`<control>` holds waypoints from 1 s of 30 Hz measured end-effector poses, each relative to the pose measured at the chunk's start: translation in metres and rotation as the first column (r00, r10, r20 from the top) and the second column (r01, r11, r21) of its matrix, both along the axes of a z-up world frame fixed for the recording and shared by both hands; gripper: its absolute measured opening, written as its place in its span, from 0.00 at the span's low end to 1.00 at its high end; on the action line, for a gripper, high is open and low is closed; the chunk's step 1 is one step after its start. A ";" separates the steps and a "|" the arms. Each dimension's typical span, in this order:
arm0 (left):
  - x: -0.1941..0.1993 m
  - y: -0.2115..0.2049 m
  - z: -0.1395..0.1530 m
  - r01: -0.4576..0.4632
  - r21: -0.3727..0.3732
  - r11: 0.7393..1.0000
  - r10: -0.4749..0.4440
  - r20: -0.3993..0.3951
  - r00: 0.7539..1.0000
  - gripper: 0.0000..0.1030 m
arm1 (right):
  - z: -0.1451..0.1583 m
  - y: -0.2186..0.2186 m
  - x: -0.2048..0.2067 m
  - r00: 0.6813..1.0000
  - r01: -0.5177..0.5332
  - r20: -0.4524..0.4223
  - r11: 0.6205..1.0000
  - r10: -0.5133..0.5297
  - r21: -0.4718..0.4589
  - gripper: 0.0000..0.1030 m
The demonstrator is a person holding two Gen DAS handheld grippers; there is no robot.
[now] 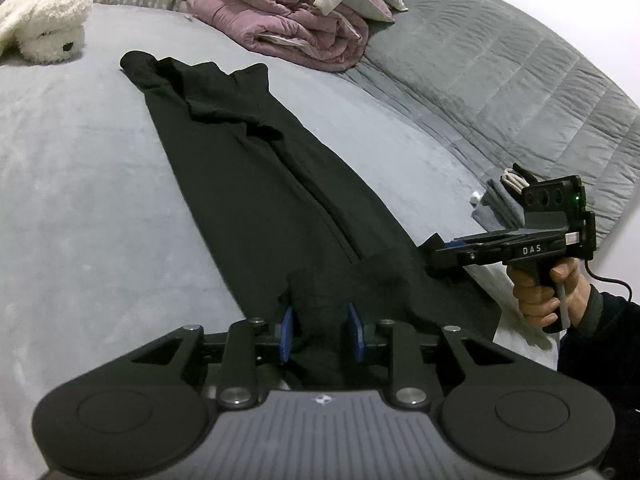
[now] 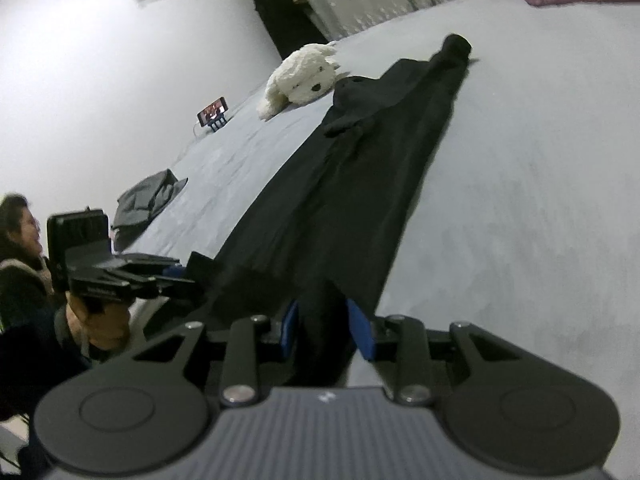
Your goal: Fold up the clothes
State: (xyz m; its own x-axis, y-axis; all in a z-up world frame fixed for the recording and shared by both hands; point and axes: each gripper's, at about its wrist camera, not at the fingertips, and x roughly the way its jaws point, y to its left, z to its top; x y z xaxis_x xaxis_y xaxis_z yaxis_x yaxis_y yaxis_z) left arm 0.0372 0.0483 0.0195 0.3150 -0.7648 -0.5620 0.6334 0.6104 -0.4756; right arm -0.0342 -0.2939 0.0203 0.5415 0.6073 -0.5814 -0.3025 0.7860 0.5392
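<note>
Since the black garment already lies as a long narrow strip down the grey bed sheet, with its sides brought in to meet along a centre line, your care now belongs at the near hem, where both tools sit. Your left gripper has black cloth running between its blue pads, and your right gripper shows the same at the other near corner; the pads stand fairly narrow with fabric in the gap, so I judge each is pinching the hem, though black cloth on black hardware makes the bite hard to confirm. If the end is to be carried over toward the far, bunched end of the strip, raise both corners level and together, so the hem stays straight and the centre line does not skew. Keep gentle tension across the hem without pulling the corners apart, or the folded-in sides will open. Lift only high enough for the cloth to clear itself, then lay it down along the strip's own length rather than drifting toward the white plush dog on one side or the pink quilt on the other. Soft knit like this probably sags in the middle, so move slowly.
</note>
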 end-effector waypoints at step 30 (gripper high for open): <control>-0.003 -0.002 0.029 -0.095 -0.030 0.995 0.098 0.111 0.989 0.04 | 0.032 0.025 -0.011 0.986 0.044 0.161 0.995 -0.028 -0.095 0.08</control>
State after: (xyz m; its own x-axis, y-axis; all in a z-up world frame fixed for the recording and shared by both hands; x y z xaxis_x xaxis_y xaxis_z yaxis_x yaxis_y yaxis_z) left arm 0.0341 0.0467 0.0487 0.4482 -0.7407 -0.5006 0.6219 0.6606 -0.4206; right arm -0.0453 -0.2692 0.0519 0.6525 0.5304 -0.5412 -0.3492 0.8443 0.4065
